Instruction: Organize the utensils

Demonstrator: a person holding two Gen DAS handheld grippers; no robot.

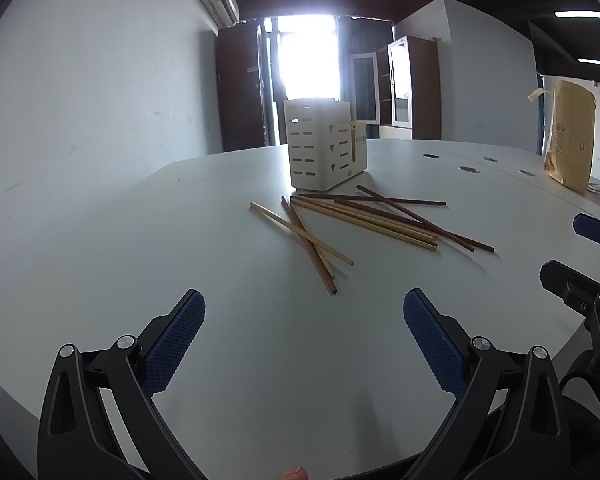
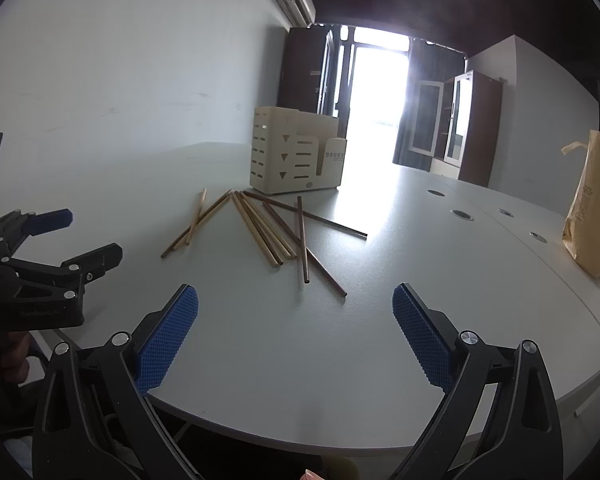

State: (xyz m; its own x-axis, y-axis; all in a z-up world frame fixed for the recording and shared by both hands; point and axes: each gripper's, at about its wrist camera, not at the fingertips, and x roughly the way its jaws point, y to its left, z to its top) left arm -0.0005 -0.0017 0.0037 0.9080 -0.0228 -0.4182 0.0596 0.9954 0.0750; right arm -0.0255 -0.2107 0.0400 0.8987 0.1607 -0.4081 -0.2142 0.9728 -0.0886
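Chopsticks (image 1: 364, 222) lie scattered on the table (image 1: 180, 240), light and dark ones crossing in a loose pile just in front of the holder (image 1: 326, 148). The holder (image 2: 296, 152) is a cream slotted box standing upright; its low front compartment carries raised letters that read roughly "DROES", the last letters unclear. The chopsticks (image 2: 268, 228) touch only each other and the table.

The left gripper (image 1: 304, 312) hangs over the near table edge with its blue pads spread wide and bare, the nearest chopstick tip just ahead of the gap. The right gripper (image 2: 296, 304) is likewise spread wide, holding none, with dark chopstick ends just ahead of it. Each gripper shows at the side of the other's view.

A yellow bag (image 2: 594, 204) with illegible print stands well apart, at the table's right edge.
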